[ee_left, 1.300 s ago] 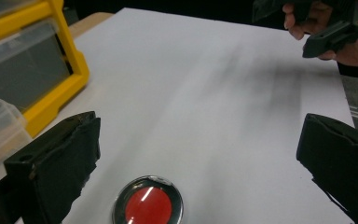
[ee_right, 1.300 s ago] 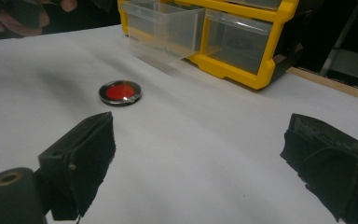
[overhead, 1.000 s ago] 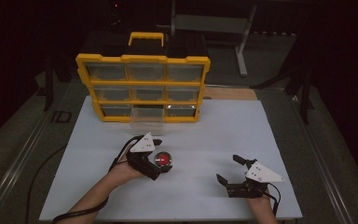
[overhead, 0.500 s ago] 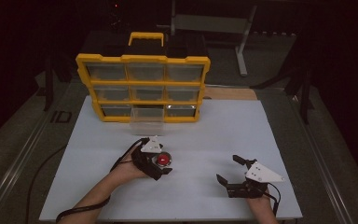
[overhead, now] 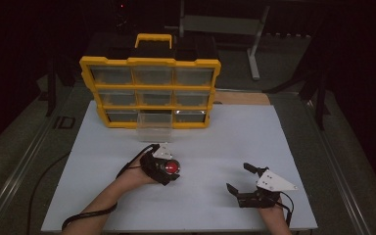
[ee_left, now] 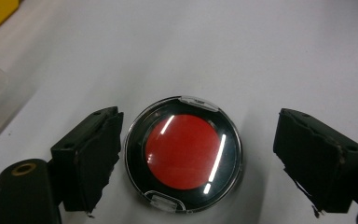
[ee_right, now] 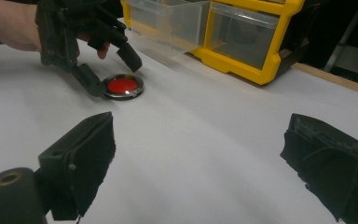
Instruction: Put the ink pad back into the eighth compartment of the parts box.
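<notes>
Fingers [ee_left: 91,158] of the left gripper [ee_left: 196,163] stand on either side of a round red compact [ee_left: 182,154] lying flat on the white desk [overhead: 225,142]; they have just been closing, with the compact between them. In the left gripper view one finger sits just beside the compact's black rim, seemingly touching it, while the other is still apart from it, so the pads do not yet clamp it. That view also brings out the compact's clear lid, its small hinge and clasp tabs, and a corner of a clear drawer at the left edge.

From the high view the left gripper [overhead: 169,169] covers most of the compact [overhead: 171,167], leaving a red spot, and the person's left hand [overhead: 137,174] wraps the gripper body. Behind it stands a yellow drawer organizer [overhead: 149,93] with one clear drawer [overhead: 154,127] in the bottom row pulled out toward the compact.

Well to the right, the right gripper [overhead: 239,177] rests low over the desk with its fingers spread wide and nothing between them. Its own view looks across the desk at the compact [ee_right: 122,86] from the side, showing the left gripper [ee_right: 112,70] pointing down over it and the organizer [ee_right: 242,42] close behind.
</notes>
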